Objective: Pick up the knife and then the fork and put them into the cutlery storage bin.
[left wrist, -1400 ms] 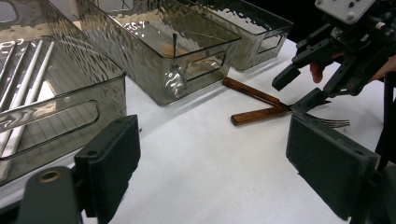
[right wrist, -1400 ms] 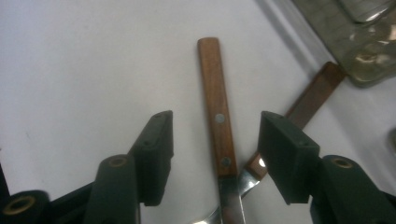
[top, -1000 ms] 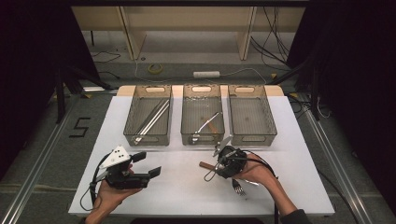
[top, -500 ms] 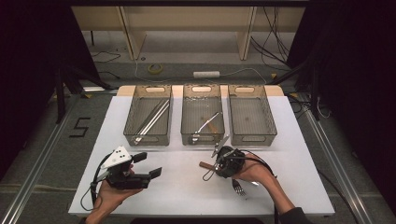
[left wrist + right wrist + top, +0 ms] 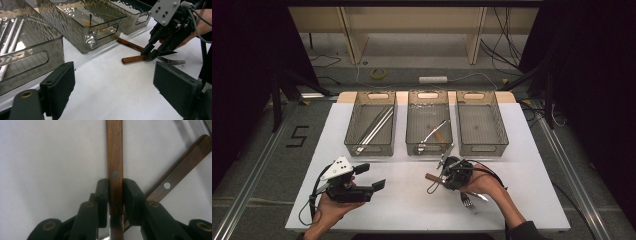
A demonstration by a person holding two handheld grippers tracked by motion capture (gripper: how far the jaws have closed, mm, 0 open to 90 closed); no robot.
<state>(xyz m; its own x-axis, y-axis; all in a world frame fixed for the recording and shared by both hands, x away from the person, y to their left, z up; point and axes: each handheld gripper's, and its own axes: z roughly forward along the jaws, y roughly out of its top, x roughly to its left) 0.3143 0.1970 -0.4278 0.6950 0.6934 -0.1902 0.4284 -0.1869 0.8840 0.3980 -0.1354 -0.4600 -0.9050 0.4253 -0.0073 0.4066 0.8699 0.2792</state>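
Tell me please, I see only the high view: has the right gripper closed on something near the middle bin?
Observer: Yes. In the right gripper view the right gripper has just been closing, and its pads now press both sides of a wooden handle.
Operator: Is another utensil close to it?
Observer: A second wooden handle lies on the table at an angle, just beside the jaws.
Operator: And the left gripper?
Observer: The left gripper stands open with nothing between its jaws, pointing across the white table toward the right one.
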